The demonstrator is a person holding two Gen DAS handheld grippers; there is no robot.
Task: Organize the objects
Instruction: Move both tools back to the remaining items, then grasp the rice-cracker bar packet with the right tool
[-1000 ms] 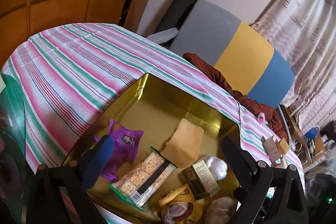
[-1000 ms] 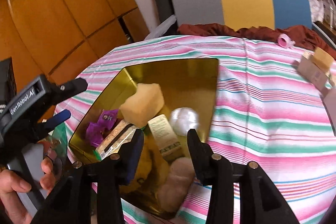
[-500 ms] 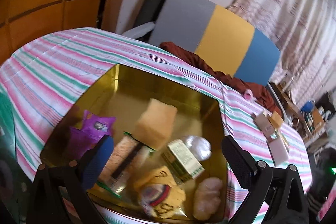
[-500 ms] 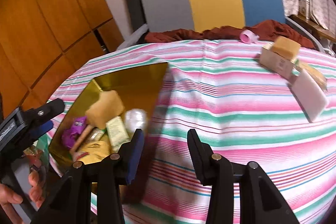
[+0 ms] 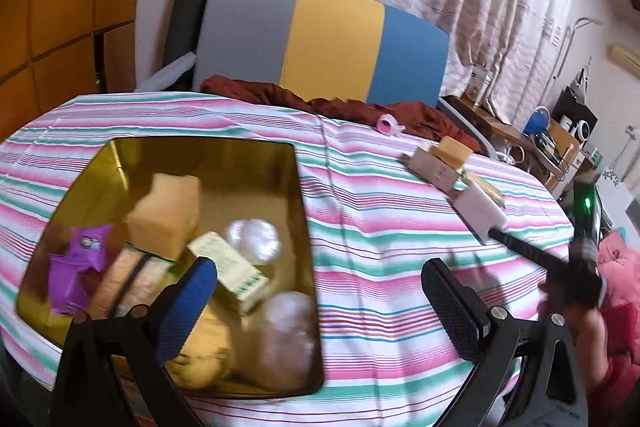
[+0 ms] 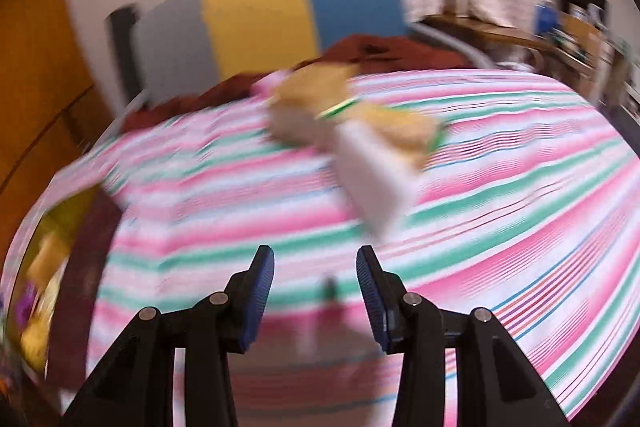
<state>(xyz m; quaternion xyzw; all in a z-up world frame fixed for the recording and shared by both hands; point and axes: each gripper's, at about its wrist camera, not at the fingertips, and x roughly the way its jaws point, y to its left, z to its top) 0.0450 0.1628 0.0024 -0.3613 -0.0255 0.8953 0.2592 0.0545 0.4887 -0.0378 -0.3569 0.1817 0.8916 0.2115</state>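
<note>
A gold tin (image 5: 296,187) sits on the striped tablecloth (image 5: 380,235) and holds several items: a purple packet (image 5: 76,267), a tan sponge (image 5: 168,215), a small green-and-white box (image 5: 228,263) and wrapped bundles. My left gripper (image 5: 320,303) hovers open over the tin's right wall, nothing between its fingers. A loose cluster lies to the right: a cardboard box (image 5: 432,167), a yellow sponge (image 5: 454,149) and a white block (image 5: 480,213). In the blurred right wrist view my right gripper (image 6: 316,291) is open and empty above bare cloth, short of the white block (image 6: 372,179) and sponges (image 6: 316,99).
A grey, yellow and blue chair back (image 5: 320,43) stands behind the table with a brown cloth (image 5: 320,99) draped at its foot. A small pink item (image 5: 388,125) lies near the far edge. A person's hand (image 5: 576,291) with the other gripper shows at the right. Curtains and cluttered shelves fill the background.
Both grippers swung right across the table. The right one left the tin and now faces the loose cluster; the left view now takes in the tin's right side and the cluster.
</note>
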